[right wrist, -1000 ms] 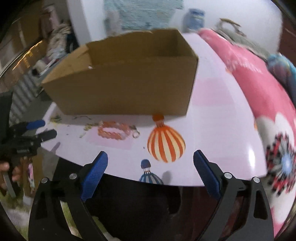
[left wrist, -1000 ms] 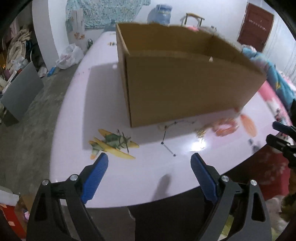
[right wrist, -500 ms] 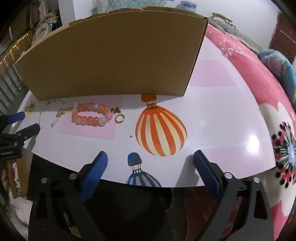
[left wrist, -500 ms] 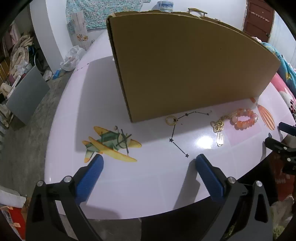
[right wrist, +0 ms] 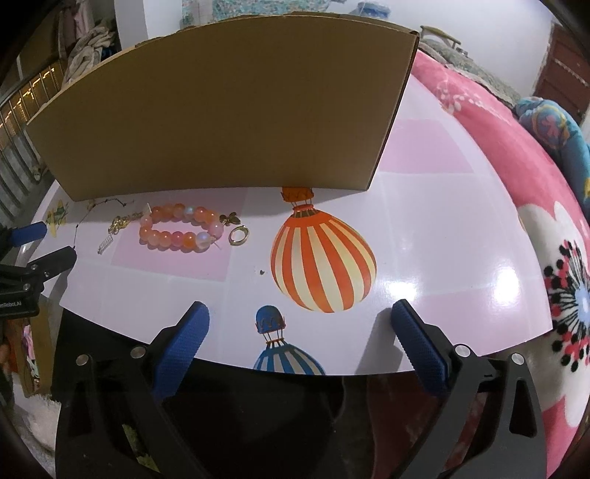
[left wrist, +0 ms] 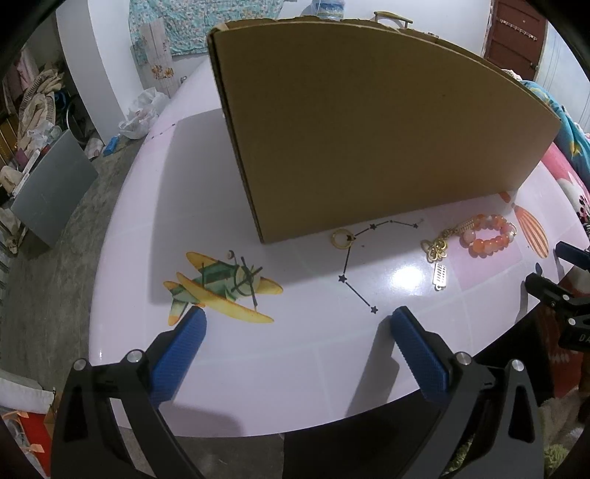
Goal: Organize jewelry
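Observation:
A tall cardboard box (left wrist: 368,129) (right wrist: 228,110) stands on the pale pink printed table (left wrist: 258,361). In front of it lie an orange bead bracelet (left wrist: 488,235) (right wrist: 177,228), a gold charm with a silver tag (left wrist: 437,258) (right wrist: 118,224), and a gold ring (left wrist: 342,237) at the box's left corner. A second gold ring (right wrist: 239,235) lies right of the bracelet. My left gripper (left wrist: 298,314) is open over the plane picture, short of the jewelry. My right gripper (right wrist: 299,306) hangs at the table's near edge, its jaws opening, nothing between them.
A bed with a pink flowered blanket (right wrist: 553,258) borders the table on the right. A grey board (left wrist: 51,184) and clutter sit on the floor to the left. The table's near edge (right wrist: 221,363) runs just under both grippers. A brown door (left wrist: 516,33) is behind.
Both grippers have come lower and closer to the table, so the box's front wall now hides its inside. The jewelry looks larger and sharper. Both pairs of jaws stand a little wider.

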The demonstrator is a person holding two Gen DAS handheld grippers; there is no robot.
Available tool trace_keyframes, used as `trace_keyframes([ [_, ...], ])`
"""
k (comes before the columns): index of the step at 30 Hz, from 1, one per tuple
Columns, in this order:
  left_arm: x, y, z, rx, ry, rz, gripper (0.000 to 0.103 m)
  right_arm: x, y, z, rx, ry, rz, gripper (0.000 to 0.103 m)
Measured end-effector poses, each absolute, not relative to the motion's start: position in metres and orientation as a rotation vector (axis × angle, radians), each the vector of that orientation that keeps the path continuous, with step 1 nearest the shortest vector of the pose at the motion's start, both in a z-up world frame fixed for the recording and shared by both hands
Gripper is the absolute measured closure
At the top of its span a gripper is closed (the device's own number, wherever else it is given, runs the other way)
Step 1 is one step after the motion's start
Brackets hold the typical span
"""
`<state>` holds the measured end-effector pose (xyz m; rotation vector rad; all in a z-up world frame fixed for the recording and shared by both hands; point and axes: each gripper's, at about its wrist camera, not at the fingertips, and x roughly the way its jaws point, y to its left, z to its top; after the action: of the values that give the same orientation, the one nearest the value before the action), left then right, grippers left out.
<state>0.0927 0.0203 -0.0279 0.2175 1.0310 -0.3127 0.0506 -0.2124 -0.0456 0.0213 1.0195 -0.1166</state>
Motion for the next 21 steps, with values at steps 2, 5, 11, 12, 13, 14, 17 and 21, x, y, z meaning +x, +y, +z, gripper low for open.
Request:
trace_keyframes([
  [2, 0.0948, 0.0208, -0.0281, 0.218, 1.032, -0.313, 0.004, 0.0508, -0.2134, -0.0457, 0.023, 1.020, -0.116, 0.008],
  [5, 0.0947, 0.0196, -0.0281, 0.219, 1.039, -0.311, 0.004, 0.0511, -0.2131, -0.0458, 0.014, 1.024, -0.119, 0.008],
  [11, 0.0966, 0.0197, -0.0282, 0.221, 1.055, -0.309, 0.004, 0.0531, -0.2129, -0.0461, 0.000, 1.054, -0.113, 0.008],
  [12, 0.0965, 0.0197, -0.0280, 0.222, 1.053, -0.310, 0.004, 0.0534, -0.2134, -0.0460, 0.002, 1.055, -0.113, 0.008],
  [13, 0.0967, 0.0198, -0.0279, 0.222, 1.053, -0.310, 0.004, 0.0536, -0.2136, -0.0458, 0.003, 1.058, -0.112, 0.008],
  [14, 0.0964, 0.0196, -0.0278, 0.222, 1.050, -0.310, 0.004, 0.0537, -0.2138, -0.0457, 0.004, 1.060, -0.111, 0.008],
  [17, 0.0954, 0.0196, -0.0275, 0.222, 1.042, -0.309, 0.004, 0.0540, -0.2146, -0.0445, 0.005, 1.062, -0.097, 0.008],
  [21, 0.0945, 0.0207, -0.0278, 0.220, 1.034, -0.312, 0.004, 0.0549, -0.2201, -0.0391, 0.014, 1.063, -0.063, 0.008],
])
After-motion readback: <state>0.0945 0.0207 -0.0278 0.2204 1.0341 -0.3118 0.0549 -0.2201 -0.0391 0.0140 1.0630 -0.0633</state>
